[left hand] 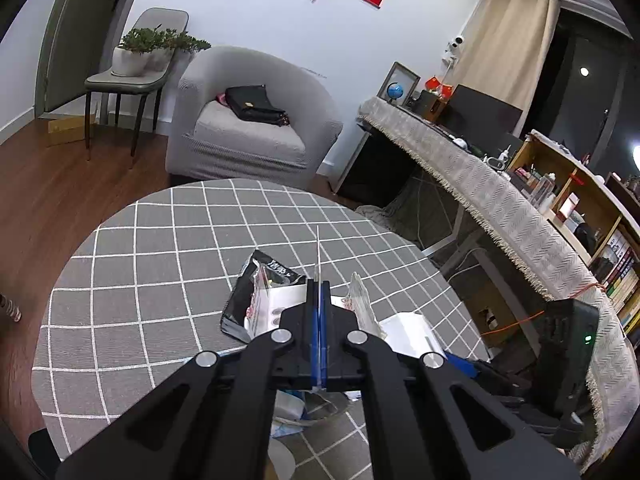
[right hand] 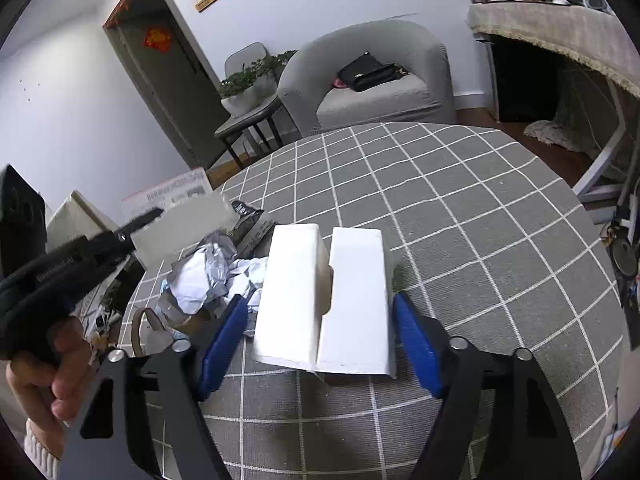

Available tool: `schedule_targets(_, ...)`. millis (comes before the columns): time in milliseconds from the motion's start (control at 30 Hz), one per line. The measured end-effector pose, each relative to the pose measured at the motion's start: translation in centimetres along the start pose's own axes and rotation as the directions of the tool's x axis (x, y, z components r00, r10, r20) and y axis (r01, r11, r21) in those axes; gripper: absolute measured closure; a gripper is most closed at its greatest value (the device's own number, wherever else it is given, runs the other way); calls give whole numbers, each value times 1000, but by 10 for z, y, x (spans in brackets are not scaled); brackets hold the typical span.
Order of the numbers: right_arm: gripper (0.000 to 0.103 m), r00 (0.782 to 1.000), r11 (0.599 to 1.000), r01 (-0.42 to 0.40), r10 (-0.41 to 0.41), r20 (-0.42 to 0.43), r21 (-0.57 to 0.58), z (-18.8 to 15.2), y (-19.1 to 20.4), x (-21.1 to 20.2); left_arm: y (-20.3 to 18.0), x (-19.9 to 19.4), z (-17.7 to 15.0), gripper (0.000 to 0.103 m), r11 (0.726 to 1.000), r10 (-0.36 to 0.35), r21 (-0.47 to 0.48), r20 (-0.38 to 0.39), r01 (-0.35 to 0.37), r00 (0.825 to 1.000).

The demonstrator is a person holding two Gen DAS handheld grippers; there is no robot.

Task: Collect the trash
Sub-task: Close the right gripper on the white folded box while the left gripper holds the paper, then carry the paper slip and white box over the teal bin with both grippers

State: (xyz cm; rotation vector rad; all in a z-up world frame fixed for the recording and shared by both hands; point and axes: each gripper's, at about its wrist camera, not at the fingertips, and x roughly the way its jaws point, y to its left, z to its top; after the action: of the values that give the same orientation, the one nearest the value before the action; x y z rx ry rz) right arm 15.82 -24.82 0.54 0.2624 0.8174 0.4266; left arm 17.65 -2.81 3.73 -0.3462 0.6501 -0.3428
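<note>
The white folded cardboard box (right hand: 324, 300) lies on the round table with the grey white-checked cloth (right hand: 460, 216), right between the blue pads of the right gripper (right hand: 320, 334) — jaws spread wide, pads not touching it. Just left of the box is a heap of crumpled white and silver wrappers (right hand: 208, 276). The left gripper (left hand: 319, 288) is clamped on a thin clear plastic sheet (left hand: 318, 252) sticking up from its tips, held over a black snack bag (left hand: 256, 300). Further back — a grey armchair (left hand: 248, 120) with a black handbag (left hand: 254, 104) on the seat.
</note>
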Motion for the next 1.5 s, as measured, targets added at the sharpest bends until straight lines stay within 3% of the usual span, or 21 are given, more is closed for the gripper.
schedule_targets(100, 45, 1000, 1000, 14, -14, -8, -16, 2, 2, 2, -3, -8, -3, 102, 1000, -12, 5, 18, 12, 1000)
schedule_targets(200, 51, 999, 998, 37, -38, -7, -41, -2, 5, -1, -5, -16, -6, 102, 1000, -12, 10, 33, 12, 999)
schedule_targets(500, 51, 995, 996, 67, -63, 74, -63, -4, 14, -25, 1, -56, -16, 102, 1000, 9, -3, 80, -8, 997)
schedule_targets(833, 51, 992, 992, 10, 6, 126, -124, -16, 51, -40, 7, -105, -33, 102, 997, 74, 20, 123, -77, 990)
schedule_targets(1233, 51, 986, 955, -92, 126, 106, -282, -40, 128, -40, 58, -152, -59, 102, 976, 216, -13, 107, -216, 970)
schedule_targets(1500, 51, 980, 933, -155, 186, 69, -324, -52, 170, -32, 98, -165, -86, 102, 942, 336, -5, 31, -336, 941)
